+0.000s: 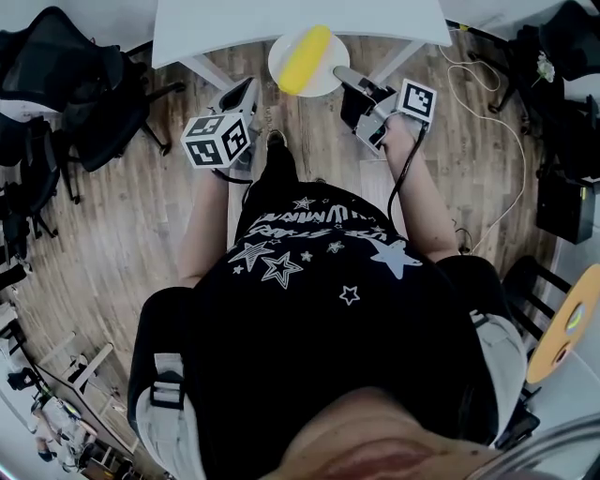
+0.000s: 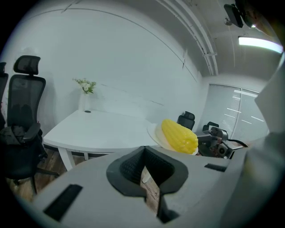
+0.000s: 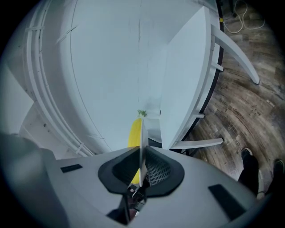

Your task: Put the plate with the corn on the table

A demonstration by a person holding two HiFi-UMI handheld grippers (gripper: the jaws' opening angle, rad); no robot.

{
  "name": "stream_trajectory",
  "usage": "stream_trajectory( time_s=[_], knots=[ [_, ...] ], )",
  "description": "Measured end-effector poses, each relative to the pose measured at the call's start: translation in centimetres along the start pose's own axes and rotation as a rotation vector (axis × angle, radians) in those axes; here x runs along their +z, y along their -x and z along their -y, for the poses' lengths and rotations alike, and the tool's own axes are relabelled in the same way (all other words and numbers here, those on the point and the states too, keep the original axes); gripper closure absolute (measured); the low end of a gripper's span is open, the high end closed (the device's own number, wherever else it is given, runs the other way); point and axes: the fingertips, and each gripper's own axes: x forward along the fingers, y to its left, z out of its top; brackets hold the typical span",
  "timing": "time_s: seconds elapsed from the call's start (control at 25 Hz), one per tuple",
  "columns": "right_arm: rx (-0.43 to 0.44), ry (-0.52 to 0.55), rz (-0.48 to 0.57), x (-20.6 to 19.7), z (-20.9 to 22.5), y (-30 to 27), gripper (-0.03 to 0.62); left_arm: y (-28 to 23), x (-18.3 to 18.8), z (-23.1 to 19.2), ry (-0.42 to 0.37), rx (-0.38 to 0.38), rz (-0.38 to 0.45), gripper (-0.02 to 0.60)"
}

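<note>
A white plate [image 1: 330,81] carrying a yellow corn cob [image 1: 305,58] hangs at the near edge of the white table [image 1: 225,28]. My right gripper [image 1: 345,75] is shut on the plate's right rim. In the right gripper view the plate [image 3: 142,138] shows edge-on between the jaws of the right gripper [image 3: 141,171], with the corn [image 3: 132,133] to its left. My left gripper [image 1: 247,96] stays left of the plate, apart from it, shut and holding nothing. The left gripper view shows the plate [image 2: 155,133], the corn [image 2: 179,135] and the table [image 2: 98,129] beyond the left gripper [image 2: 149,185].
Black office chairs [image 1: 89,89] stand left of the table on the wood floor. A vase of flowers [image 2: 85,91] stands at the table's far end. Cables [image 1: 487,103] lie on the floor to the right, near dark bags [image 1: 562,202].
</note>
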Motion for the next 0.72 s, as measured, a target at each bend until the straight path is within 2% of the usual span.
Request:
stream_trajectory(
  time_s=[0.4, 0.72],
  knots=[
    [-0.030, 0.041, 0.042, 6.3, 0.6, -8.2, 0.562, -7.9, 6.1, -7.4, -0.010, -0.073, -0.004, 0.577],
    [-0.044, 0.044, 0.113, 10.0, 0.4, -15.3, 0.562, -11.0, 10.1, -13.4, -0.030, -0.120, -0.013, 0.577]
  ],
)
